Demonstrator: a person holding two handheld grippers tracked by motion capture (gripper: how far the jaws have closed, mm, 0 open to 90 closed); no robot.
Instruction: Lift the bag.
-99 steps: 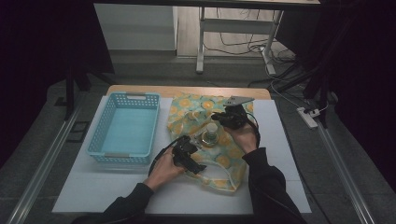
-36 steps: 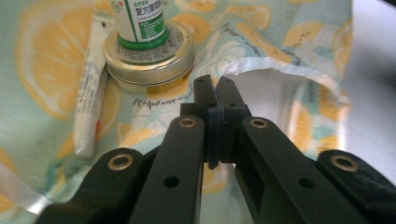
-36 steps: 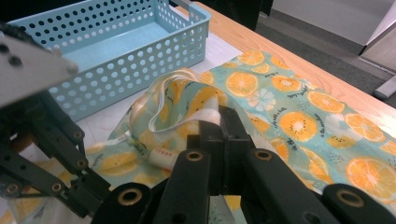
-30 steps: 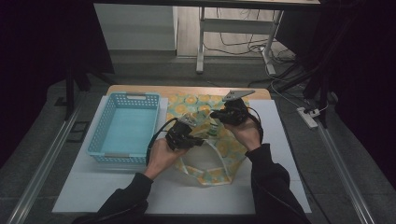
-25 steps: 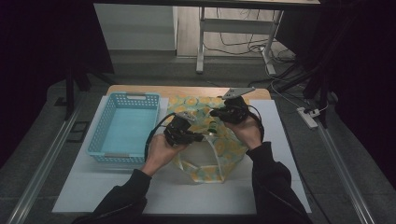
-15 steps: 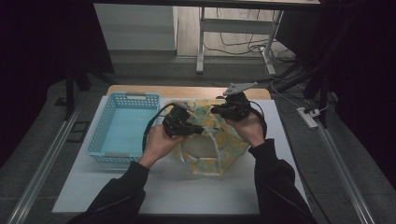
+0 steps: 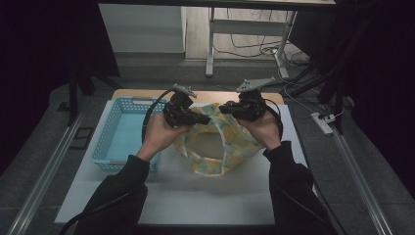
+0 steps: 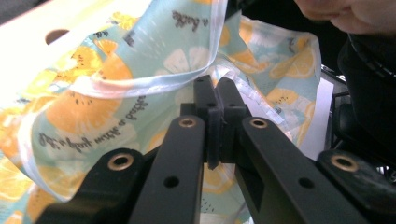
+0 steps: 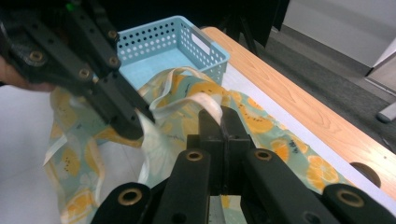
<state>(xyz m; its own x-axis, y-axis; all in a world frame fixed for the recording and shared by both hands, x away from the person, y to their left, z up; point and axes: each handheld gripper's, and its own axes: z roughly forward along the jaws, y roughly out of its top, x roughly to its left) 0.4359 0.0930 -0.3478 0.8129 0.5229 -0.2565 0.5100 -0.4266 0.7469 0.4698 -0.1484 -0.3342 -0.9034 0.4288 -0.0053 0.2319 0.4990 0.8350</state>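
Both pairs of jaws are pressed together on cloth: the left gripper [image 7: 208, 120] pinches the white-trimmed edge of the fruit-print bag [image 7: 230, 147], and the right gripper [image 7: 222, 108] pinches its white strap [image 9: 208, 105]. The bag hangs between them, held off the table [image 7: 195, 196], its lower end touching the white surface. A blue basket [image 7: 115, 134] stands just left of it.

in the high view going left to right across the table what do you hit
blue basket → left gripper, shut on the cloth's edge → lemon-print cloth, lifted and hanging between the two grippers → right gripper, shut on the cloth's other edge → bare white table
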